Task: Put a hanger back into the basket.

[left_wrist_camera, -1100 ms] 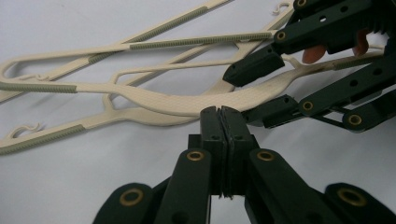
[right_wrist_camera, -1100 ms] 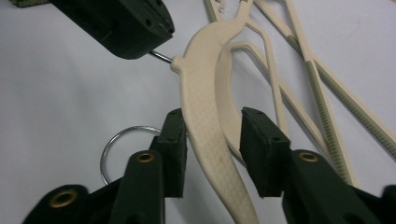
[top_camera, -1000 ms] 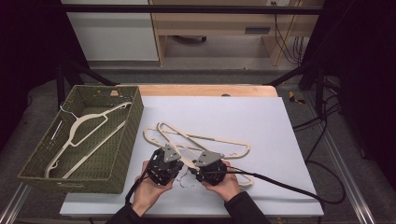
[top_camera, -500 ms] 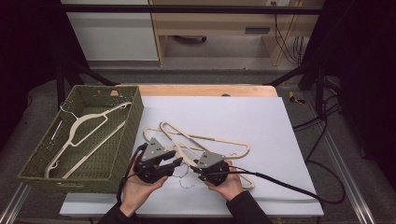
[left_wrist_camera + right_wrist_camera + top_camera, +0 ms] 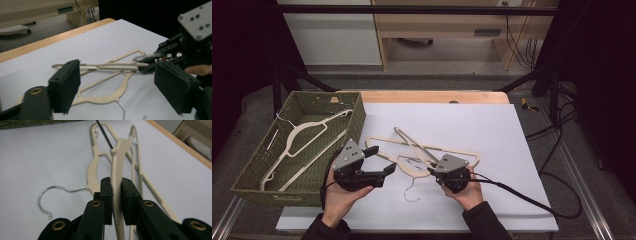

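- Right gripper (image 5: 430,171) pinches a cream plastic hanger (image 5: 117,192) by one ribbed arm; the right gripper view shows both black pads pressed flat against that arm, and the jaws have just been closing on it.
- Left gripper (image 5: 382,161), held in the person's left hand (image 5: 341,195) at the near edge of the table, points toward the right gripper; its jaws stand spread wide after just opening, and the left gripper view shows nothing between the pads.
- Gripped hanger sits slightly raised above the white table top (image 5: 492,130), near the front centre, its wire hook (image 5: 103,133) running off toward the far end of the right gripper view.
- Second cream hanger (image 5: 412,169) lies flat on the table under and beside the first, overlapping it; its metal hook (image 5: 411,192) curls toward the person.
- Green woven basket (image 5: 354,117) stands at the left edge of the table, just beside the left gripper.
- Inside the basket lies one more cream hanger (image 5: 304,145), stretched along the basket's length, with its hook near the far left corner.
- Right hand (image 5: 464,192) holds its gripper low over the table, a black cable (image 5: 522,197) trailing off to the right.
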